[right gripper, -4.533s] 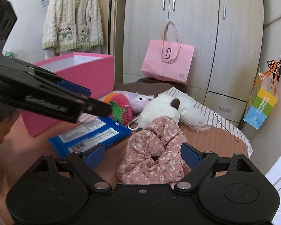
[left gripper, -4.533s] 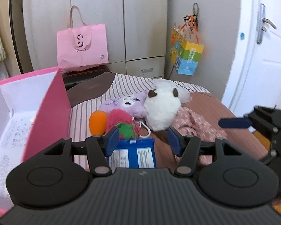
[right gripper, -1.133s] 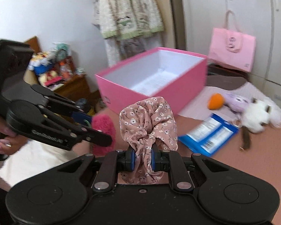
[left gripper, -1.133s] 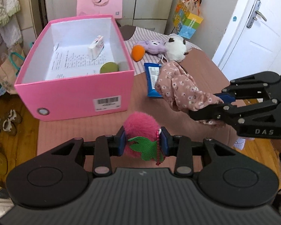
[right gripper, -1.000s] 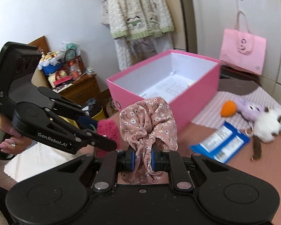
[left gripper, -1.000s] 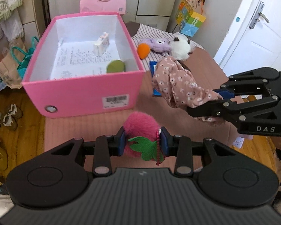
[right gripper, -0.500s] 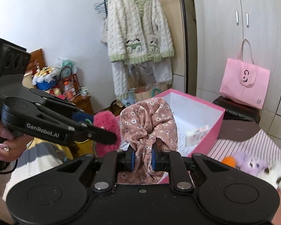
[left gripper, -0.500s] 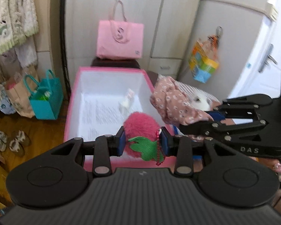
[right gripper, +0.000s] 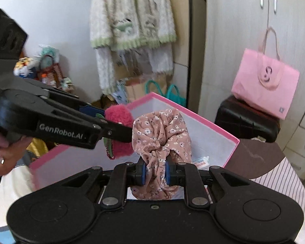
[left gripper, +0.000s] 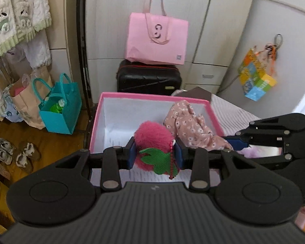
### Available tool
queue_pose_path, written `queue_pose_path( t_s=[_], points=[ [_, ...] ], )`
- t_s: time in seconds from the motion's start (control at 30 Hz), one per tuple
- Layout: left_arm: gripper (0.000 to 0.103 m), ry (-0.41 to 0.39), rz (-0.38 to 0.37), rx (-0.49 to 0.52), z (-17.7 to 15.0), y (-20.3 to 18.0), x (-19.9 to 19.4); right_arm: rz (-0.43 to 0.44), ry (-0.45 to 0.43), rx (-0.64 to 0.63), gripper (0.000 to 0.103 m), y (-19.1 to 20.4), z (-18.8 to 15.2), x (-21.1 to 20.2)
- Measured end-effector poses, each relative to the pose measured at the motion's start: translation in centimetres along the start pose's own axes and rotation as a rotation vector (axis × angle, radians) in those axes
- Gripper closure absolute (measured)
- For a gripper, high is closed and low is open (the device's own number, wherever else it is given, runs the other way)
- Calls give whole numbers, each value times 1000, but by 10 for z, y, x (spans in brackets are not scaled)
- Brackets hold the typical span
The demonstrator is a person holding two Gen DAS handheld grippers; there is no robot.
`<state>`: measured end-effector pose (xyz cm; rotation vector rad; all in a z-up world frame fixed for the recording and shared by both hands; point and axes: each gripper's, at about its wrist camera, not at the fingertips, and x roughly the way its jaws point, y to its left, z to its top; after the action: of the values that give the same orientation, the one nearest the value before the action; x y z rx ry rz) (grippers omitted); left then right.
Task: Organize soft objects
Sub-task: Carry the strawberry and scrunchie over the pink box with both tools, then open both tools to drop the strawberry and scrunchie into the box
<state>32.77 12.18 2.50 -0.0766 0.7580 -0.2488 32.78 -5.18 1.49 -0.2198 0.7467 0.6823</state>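
Plush strawberry [left gripper: 152, 138]: fuzzy pink ball with a green felt leaf and a red bead string, clamped between the blue pads of the left gripper [left gripper: 155, 155]; it hangs over the open pink box [left gripper: 152, 98], near the front wall.
Floral scrunchie [right gripper: 161, 134]: dusty-pink cloth with small white flowers, pinched at its gathered middle by the right gripper [right gripper: 155, 172], the ruffles bulging above and below the pads; it too is over the box, just right of the strawberry and touching it or nearly so.
Left gripper: clenched on the strawberry, pads pressing into the fur from both sides; seen from the right wrist camera it reaches in from the left, a hand [right gripper: 2, 152] gripping its handle.
Right gripper: clenched on the scrunchie; from the left wrist camera it comes in from the right, its blue tip at the cloth's edge.
Pink box: lid off, white inside, a printed sheet lining the floor and a small packet [right gripper: 201, 159] lying in it; it sits at the end of a bed with a striped cover [right gripper: 282, 183].
Behind the box: a black suitcase [left gripper: 149, 79] with a pink tote bag [left gripper: 157, 38] standing on it, against pale wardrobe doors.
Left side of room: a teal bag [left gripper: 60, 107] and paper bags on the wooden floor, shoes [left gripper: 14, 154] close by, a cream knitted cardigan [right gripper: 132, 16] hanging above.
Right wall: a colourful bag [left gripper: 258, 79] hanging from a hook.
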Motion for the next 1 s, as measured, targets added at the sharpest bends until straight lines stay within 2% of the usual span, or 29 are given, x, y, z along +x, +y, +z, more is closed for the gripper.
queue_pose_path(
  t_s=[0.07, 0.2, 0.33, 0.37, 0.43, 0.5, 0.67, 0.77, 1.0],
  points=[
    [66, -19, 2, -16, 3, 3, 12, -1, 25, 20, 82, -9, 5, 16],
    [65, 6, 2, -29, 3, 7, 27, 16, 53, 55, 81, -20, 11, 38],
    [57, 32, 38, -8, 1, 4, 38, 30, 80, 50, 75, -25, 7, 55],
    [56, 28, 53, 6, 1, 3, 39, 26, 84, 46, 71, -25, 7, 59],
    [43, 16, 74, 10, -2, 1, 38, 17, 83, 44, 50, -26, 5, 63],
    [42, 2, 68, 16, -5, 1, 33, 11, 69, 50, 45, -28, 4, 62],
    [40, -52, 91, 62, -16, -1, 5, 40, 1, 67, 45, -28, -7, 26],
    [40, -42, 70, 70, -22, -1, -16, 67, -14, 78, 45, -25, -15, 0],
    [40, -33, -21, 121, -38, -18, -75, 49, -31, 40, 44, -8, -35, -61]
  ],
)
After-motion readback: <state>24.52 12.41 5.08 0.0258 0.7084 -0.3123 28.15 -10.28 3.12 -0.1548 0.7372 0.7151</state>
